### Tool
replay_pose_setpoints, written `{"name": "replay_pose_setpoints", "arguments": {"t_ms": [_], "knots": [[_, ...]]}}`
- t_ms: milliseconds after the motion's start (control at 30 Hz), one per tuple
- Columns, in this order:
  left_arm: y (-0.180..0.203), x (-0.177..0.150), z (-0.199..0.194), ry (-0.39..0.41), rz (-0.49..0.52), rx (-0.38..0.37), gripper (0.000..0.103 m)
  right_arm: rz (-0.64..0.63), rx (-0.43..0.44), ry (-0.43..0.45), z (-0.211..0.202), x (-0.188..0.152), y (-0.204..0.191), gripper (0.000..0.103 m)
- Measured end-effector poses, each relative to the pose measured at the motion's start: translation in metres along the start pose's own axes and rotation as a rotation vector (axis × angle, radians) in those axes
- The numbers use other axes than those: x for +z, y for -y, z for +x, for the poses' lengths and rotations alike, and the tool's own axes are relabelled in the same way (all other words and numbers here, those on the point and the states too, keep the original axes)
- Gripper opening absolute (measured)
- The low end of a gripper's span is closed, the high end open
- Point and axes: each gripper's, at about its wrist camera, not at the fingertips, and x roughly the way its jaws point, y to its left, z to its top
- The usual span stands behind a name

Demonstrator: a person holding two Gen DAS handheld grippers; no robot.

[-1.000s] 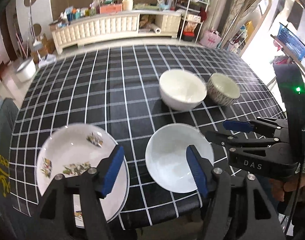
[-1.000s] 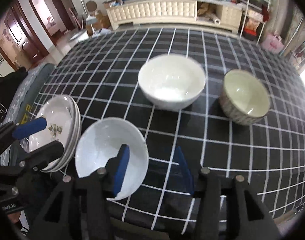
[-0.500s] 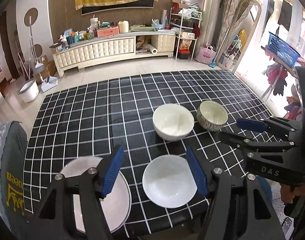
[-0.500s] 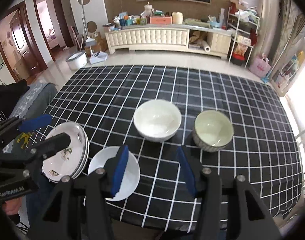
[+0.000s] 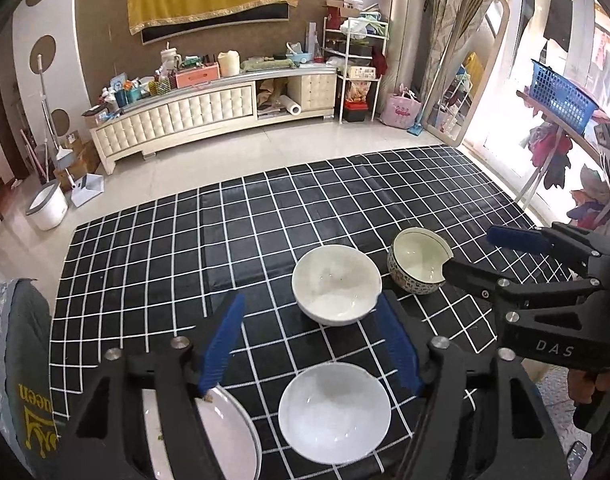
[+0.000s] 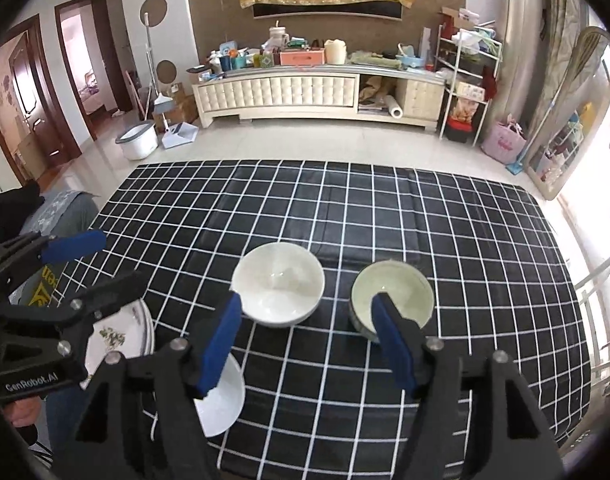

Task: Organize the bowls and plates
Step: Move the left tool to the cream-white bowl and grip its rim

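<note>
On the black checked table (image 5: 265, 240) stand a white bowl (image 5: 337, 284) in the middle, a patterned bowl (image 5: 417, 260) to its right, and a shallow white bowl (image 5: 335, 412) at the front edge. A stack of floral plates (image 6: 121, 334) sits front left, its edge showing in the left wrist view (image 5: 233, 436). My left gripper (image 5: 309, 344) is open and empty, high above the front edge. My right gripper (image 6: 305, 340) is open and empty, above the same edge; it shows in the left wrist view (image 5: 485, 252).
A chair back with a grey cover (image 5: 21, 360) stands at the table's front left. A long cream cabinet (image 5: 177, 116), a shelf rack (image 5: 355, 76), a mirror (image 5: 465, 64) and a white bucket (image 5: 47, 208) stand on the floor beyond the table.
Both grippers have risen and pulled back from the table, so the bowls and plates look smaller and lower. Both stay open and empty. Nothing on the table moved.
</note>
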Motion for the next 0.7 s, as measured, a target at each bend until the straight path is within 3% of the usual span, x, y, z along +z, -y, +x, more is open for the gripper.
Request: {"name": "replay_pose_setpoints", "arguments": {"t_ms": [133,700], "knots": [[-0.003,0.007,0.025,-0.026,0.002,-0.003,0.077,-0.005,-0.019,-0.031,0.023,0.008,0.007,0.072],[-0.028,0.019,0.128,-0.252,-0.069,-0.031,0.077,0.012,0.0,-0.203,0.115,0.019,0.019,0.072]]}}
